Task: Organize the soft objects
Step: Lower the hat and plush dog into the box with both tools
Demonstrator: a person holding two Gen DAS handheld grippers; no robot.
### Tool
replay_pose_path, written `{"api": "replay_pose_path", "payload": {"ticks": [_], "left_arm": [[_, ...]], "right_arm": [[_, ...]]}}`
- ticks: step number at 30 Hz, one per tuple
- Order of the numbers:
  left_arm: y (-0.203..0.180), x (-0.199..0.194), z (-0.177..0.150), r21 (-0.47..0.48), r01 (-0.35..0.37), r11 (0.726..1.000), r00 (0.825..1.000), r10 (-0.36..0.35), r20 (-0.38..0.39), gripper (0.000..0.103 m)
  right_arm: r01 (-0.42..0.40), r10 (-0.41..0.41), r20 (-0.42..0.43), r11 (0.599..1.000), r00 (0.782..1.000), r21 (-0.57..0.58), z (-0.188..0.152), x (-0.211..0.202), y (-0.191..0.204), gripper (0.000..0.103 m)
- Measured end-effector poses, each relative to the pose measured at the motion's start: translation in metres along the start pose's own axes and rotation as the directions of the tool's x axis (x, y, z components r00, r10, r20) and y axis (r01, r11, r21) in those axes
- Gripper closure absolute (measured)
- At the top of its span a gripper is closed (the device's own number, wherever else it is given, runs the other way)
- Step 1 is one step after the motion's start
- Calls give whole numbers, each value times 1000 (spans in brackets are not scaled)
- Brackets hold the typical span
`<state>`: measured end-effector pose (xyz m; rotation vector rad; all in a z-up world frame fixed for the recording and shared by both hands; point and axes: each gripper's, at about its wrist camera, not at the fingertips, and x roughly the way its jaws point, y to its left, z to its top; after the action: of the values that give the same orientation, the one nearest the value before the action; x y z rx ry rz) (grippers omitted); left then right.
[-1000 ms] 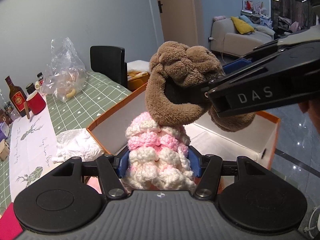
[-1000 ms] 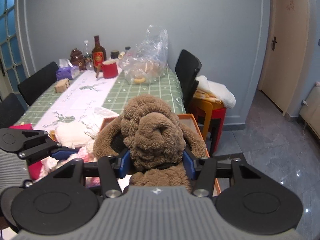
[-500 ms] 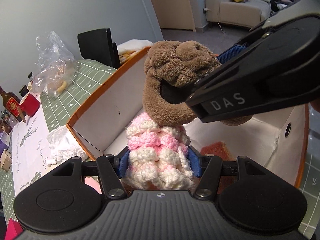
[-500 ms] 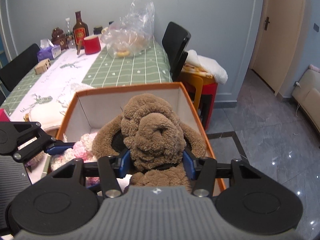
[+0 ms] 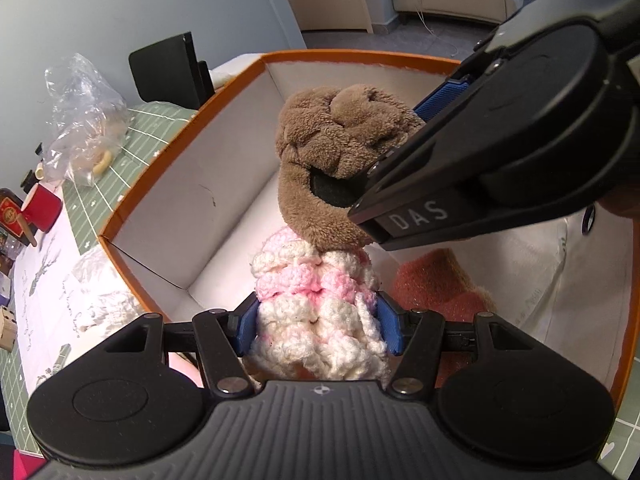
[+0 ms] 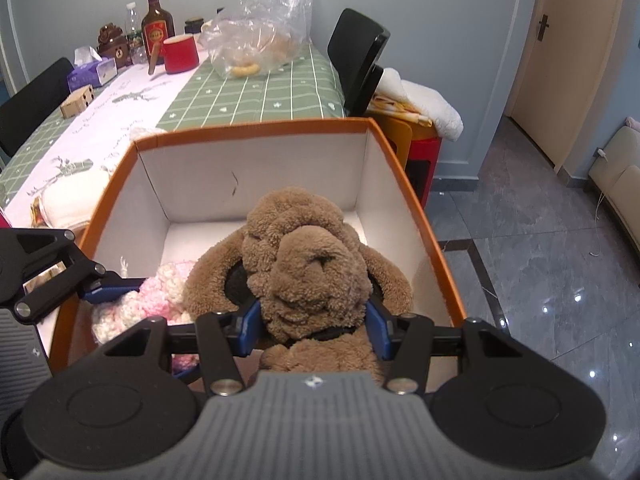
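Grey-blue walls, a tiled floor and a long desk with a green checked cloth are filling the background, and everything here is happening around the orange box with the white inside.

Left wrist view first: the left hand-held gripper is squeezing a pink-and-white crochet piece, chunky, knobbly yarn bulging out between the blue pads. It is hanging inside the box, above the floor of it. A rust-coloured fuzzy thing is already lying on the box bottom, to the right of the yarn. Just above the crochet, and seemingly touching it, the brown plush dog is hovering, clamped by the right hand-held gripper coming in from the right. Outside the box's left wall a crinkly clear plastic bag and a red mug are sitting on the desk.

Right wrist view: the right hand-held gripper is pinching the plush dog around the neck, deep curly pile, floppy ears drooping either side. It is sitting inside the box, near the front. The left hand-held gripper is holding the crochet piece to the dog's left.

Looks to me like the drop-in step: both toys are over the box interior, so next is probably lowering a touch and releasing, ideally side by side so they aren't piling up.
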<state>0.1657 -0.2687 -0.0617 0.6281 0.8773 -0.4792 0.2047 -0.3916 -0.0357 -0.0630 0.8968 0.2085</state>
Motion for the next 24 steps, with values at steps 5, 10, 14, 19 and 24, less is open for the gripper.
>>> {"api": "replay_pose_path", "payload": {"ticks": [5,10,14,19,24], "left_arm": [[0,4,3,9,3,1000,1000,-3,-9,35],[5,10,7,14,6,1000,1000,-5,-19,33],[5,11,7,9,2,1000,1000,-2,-14,24],[5,10,9,12,-10,1000,1000,11,-16,22],[2,9,9,19,-21,1000,1000,21,-22,22]], "right_arm": [[7,-7,-21,1000,1000,-2,0,7,0,50],[25,-27,-59,999,998,-26,0,12,5,49],[37,-39,-71,999,997,-32,0,12,5,49],[32,-33,-67,999,997,-27,-3,8,3,46],[28,-30,-56,999,998,-25,-2,3,2,46]]}}
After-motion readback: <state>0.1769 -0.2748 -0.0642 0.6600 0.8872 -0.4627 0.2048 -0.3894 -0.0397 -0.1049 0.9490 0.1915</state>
